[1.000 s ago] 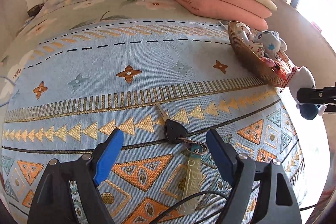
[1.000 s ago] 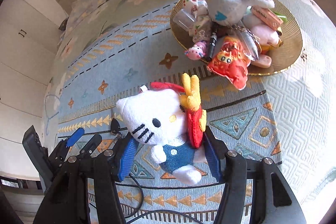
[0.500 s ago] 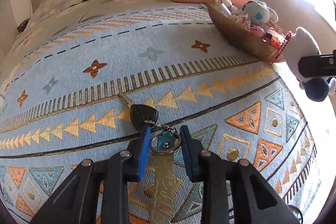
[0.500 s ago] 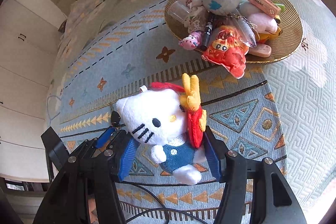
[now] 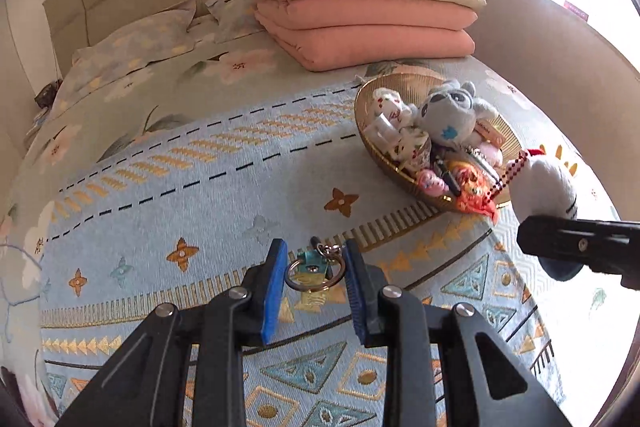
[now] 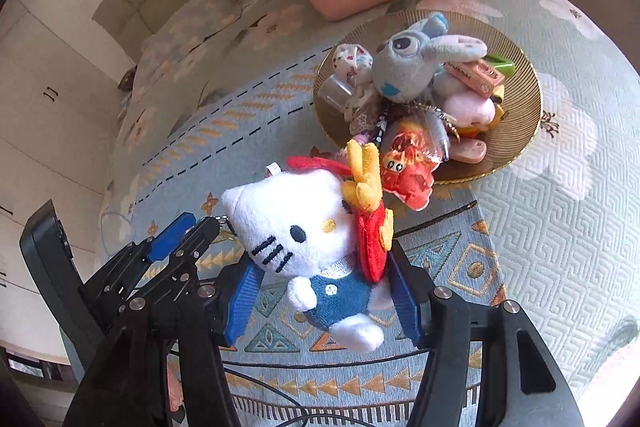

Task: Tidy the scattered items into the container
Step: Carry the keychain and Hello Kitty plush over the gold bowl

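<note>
A key ring (image 5: 312,264) with a teal tag hangs above the patterned cloth, and my left gripper (image 5: 315,250) is shut on its metal ring; the key itself hangs out of sight below. My right gripper (image 6: 325,261) is shut on a white cat plush (image 6: 292,223) with a blue body and a red and yellow bow. It holds the plush in the air just short of the gold basket (image 6: 520,131). In the left wrist view the basket (image 5: 382,163) lies to the upper right, heaped with plush toys and small items, with the cat plush (image 5: 540,183) beside it.
Folded beige and pink quilts (image 5: 360,11) are stacked behind the basket, with pillows (image 5: 132,43) and a headboard beyond. A red toy (image 6: 408,167) spills over the basket's near rim. The blue patterned cloth (image 5: 200,187) covers the bed. A black cable (image 6: 280,399) trails near me.
My left gripper closed on the key ring and lifted it off the cloth, moving toward the basket. My right gripper rose a little with the cat plush, closer to the basket.
</note>
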`<state>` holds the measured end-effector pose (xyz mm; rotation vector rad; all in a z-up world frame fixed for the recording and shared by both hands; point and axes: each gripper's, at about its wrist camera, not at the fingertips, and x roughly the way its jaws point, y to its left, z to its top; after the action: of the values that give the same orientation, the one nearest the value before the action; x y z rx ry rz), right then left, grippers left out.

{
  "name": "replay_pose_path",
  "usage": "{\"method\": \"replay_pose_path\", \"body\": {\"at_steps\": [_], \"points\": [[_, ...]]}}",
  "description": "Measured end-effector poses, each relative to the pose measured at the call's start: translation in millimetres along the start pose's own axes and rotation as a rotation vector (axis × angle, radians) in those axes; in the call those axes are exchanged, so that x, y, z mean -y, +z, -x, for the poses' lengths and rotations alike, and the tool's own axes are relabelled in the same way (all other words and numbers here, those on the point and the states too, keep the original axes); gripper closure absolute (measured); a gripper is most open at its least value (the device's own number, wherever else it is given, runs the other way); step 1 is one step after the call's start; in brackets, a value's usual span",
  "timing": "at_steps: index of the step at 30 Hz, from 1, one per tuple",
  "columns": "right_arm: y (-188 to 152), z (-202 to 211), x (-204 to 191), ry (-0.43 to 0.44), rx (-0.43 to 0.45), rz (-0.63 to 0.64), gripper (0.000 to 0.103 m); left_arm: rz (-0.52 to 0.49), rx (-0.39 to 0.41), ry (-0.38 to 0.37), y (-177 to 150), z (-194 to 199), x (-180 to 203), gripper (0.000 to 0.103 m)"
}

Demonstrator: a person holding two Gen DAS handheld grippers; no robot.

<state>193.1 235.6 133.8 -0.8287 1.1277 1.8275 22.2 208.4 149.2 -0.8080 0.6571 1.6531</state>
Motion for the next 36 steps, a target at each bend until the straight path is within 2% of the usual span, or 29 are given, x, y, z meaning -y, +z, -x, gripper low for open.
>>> {"method": "replay_pose_path", "body": {"at_steps": [4,13,19,23,29,34,36], "points": [[12.1,15.7,8.7,-0.023,0.056,-0.014,0.044,-0.009,0.046,-0.003,23.7,2.3,8.5,0.078],[51.0,43.4,27.9,-0.103,0.180,0.006,0.044,-0.045,0.093,-0.035,61.1,-6.6,30.4,0.078],[89.8,48.9,47.0,-0.148,0.258,-0.040,0.044,-0.040,0.116,-0.147,108.7,-36.6,48.5,0.078],[111.5,47.0,56.5,-0.154,0.296,-0.071,0.044,-0.035,0.095,-0.242,129.2,-64.4,61.8,0.078],[139.0,14.5,77.9,-0.197,0.268,-0.115,0.044,-0.089,0.055,-0.267,130.3,-104.2,82.8,0.078],[156.0,-25.2,97.5,-0.204,0.191,-0.174,0.044,-0.213,0.060,-0.212,115.0,-124.9,101.9,0.077],[159.7,-38.6,103.4,-0.221,0.165,-0.194,0.044,-0.212,0.058,-0.197,113.2,-128.1,101.2,0.077]]}}
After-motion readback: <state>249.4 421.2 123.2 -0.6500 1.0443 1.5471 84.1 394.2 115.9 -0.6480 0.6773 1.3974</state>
